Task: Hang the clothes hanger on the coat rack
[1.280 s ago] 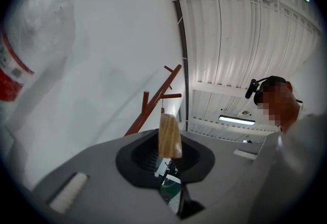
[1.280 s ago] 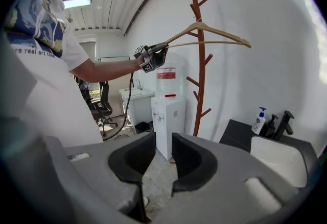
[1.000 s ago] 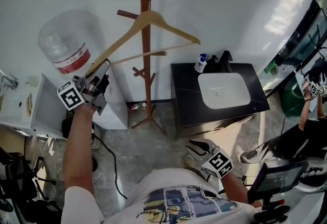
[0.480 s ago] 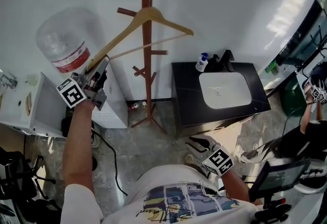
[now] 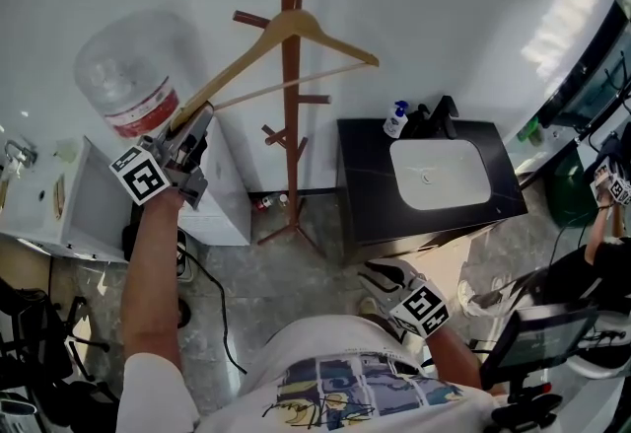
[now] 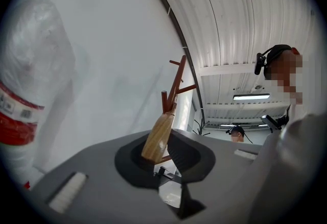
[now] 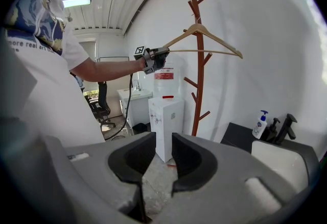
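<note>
A wooden clothes hanger (image 5: 246,61) is held up against the red-brown coat rack (image 5: 292,125), and its hook sits by a peg near the pole's top. My left gripper (image 5: 197,120) is shut on the hanger's left arm end. In the left gripper view the wooden tip (image 6: 158,136) lies between the pads, with the rack (image 6: 176,80) beyond it. The right gripper view takes in the hanger (image 7: 204,31), the rack (image 7: 199,65) and my left gripper (image 7: 153,58). My right gripper (image 5: 373,275) hangs low by my body. Its jaws (image 7: 162,154) stand slightly apart and hold nothing.
A white water dispenser (image 5: 222,204) with a large bottle (image 5: 123,76) stands left of the rack. A black vanity (image 5: 365,194) with a white sink (image 5: 439,175) and a soap bottle (image 5: 396,120) stands to its right. A cable (image 5: 222,323) trails on the floor. Another person (image 5: 592,244) is at far right.
The hanger has rolled a little and its hook end has shifted slightly up toward the rack's top peg. My left hand has barely moved. My right gripper stays still.
</note>
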Demonstrator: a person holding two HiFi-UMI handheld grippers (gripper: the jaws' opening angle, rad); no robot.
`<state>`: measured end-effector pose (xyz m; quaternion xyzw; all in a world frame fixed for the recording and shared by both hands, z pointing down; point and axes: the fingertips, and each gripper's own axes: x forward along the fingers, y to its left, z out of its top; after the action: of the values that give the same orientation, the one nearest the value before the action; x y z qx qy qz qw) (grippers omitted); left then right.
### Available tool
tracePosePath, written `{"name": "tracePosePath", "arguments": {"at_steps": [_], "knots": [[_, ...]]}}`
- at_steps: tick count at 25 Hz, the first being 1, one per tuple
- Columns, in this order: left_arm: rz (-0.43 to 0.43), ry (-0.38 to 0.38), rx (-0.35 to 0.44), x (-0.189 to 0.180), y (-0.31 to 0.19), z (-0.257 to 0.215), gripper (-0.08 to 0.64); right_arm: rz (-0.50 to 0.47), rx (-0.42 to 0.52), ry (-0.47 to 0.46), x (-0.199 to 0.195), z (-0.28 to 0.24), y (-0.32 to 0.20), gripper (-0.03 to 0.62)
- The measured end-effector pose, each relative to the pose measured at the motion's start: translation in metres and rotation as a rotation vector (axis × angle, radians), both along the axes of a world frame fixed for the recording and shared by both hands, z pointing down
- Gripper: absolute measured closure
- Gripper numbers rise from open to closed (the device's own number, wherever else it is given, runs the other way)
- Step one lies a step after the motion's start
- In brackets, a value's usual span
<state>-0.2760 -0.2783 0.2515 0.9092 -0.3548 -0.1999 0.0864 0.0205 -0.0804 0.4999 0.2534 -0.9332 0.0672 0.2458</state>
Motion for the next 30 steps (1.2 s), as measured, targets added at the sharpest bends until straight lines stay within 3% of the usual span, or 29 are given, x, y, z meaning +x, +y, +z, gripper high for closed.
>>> {"name": "tracePosePath", "arguments": {"at_steps": [22,30], "knots": [[-0.082,-0.066,-0.058,-0.028,0.024,0.027,0.495,-0.038,0.001,-0.006,-0.013,-0.003,0.005,0.494],[-0.146,-0.164,-0.107,-0.034,0.050,0.056,0.495,-0.038,0.006,-0.005,-0.011,-0.007,0.008,0.494]]}}
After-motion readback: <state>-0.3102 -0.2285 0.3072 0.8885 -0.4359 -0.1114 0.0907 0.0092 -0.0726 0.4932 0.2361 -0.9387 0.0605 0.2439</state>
